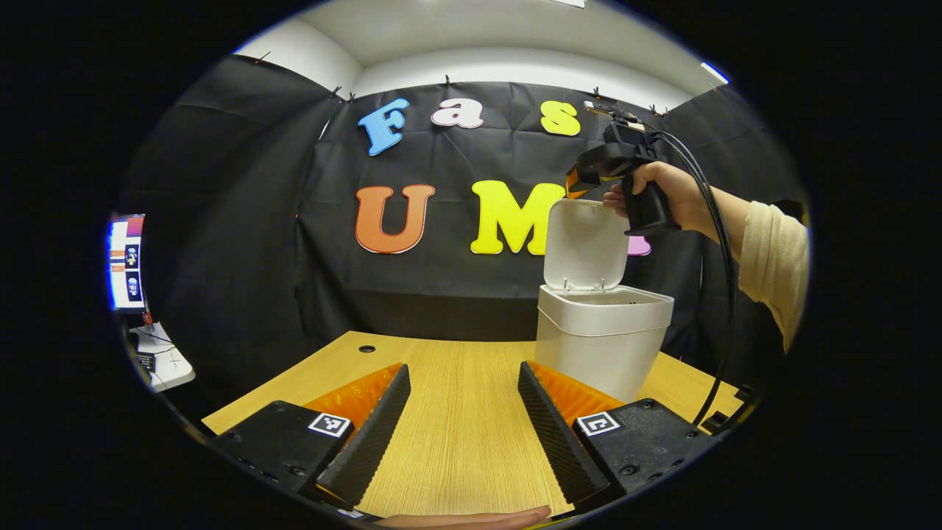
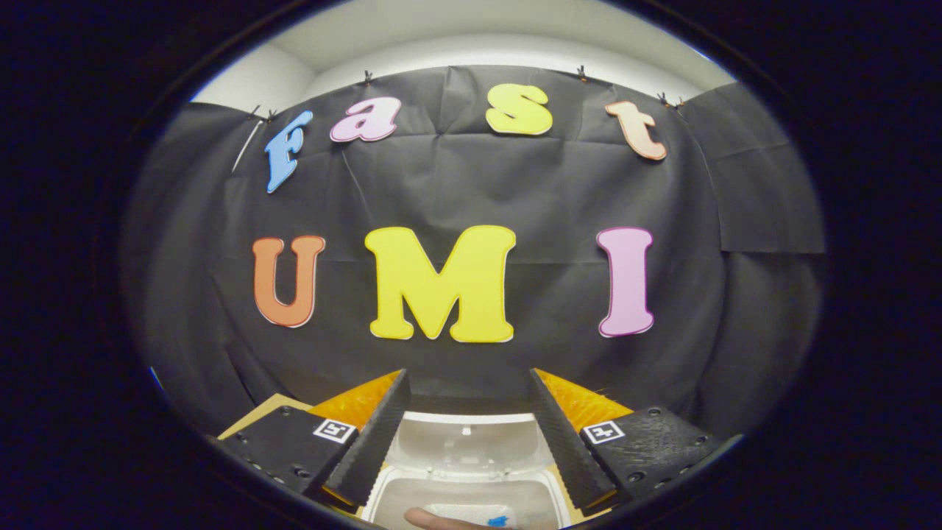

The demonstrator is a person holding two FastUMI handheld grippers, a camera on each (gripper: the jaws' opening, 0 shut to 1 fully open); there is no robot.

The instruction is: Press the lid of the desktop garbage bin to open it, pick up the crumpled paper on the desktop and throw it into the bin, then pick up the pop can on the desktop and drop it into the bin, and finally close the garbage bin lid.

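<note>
The white plastic desktop garbage bin (image 1: 602, 338) is shown on the light wooden desktop (image 1: 456, 412), at about one o'clock from the left gripper (image 1: 464, 419), whose jaws are spread wide and empty. Its hinged white lid (image 1: 585, 246) stands upright, open. The right gripper (image 2: 465, 434), jaws likewise wide and empty, is held directly above the bin mouth and nearer the lid. Something blue, possibly the can, is glimpsed inside.

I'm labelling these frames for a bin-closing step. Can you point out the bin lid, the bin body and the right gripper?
bin lid (image 1: 586, 246): left gripper view, middle of its raised inner face.
bin body (image 1: 597, 353): left gripper view, front wall below the rim.
right gripper (image 1: 581, 182): left gripper view, fingertips above the lid's top edge.
</note>
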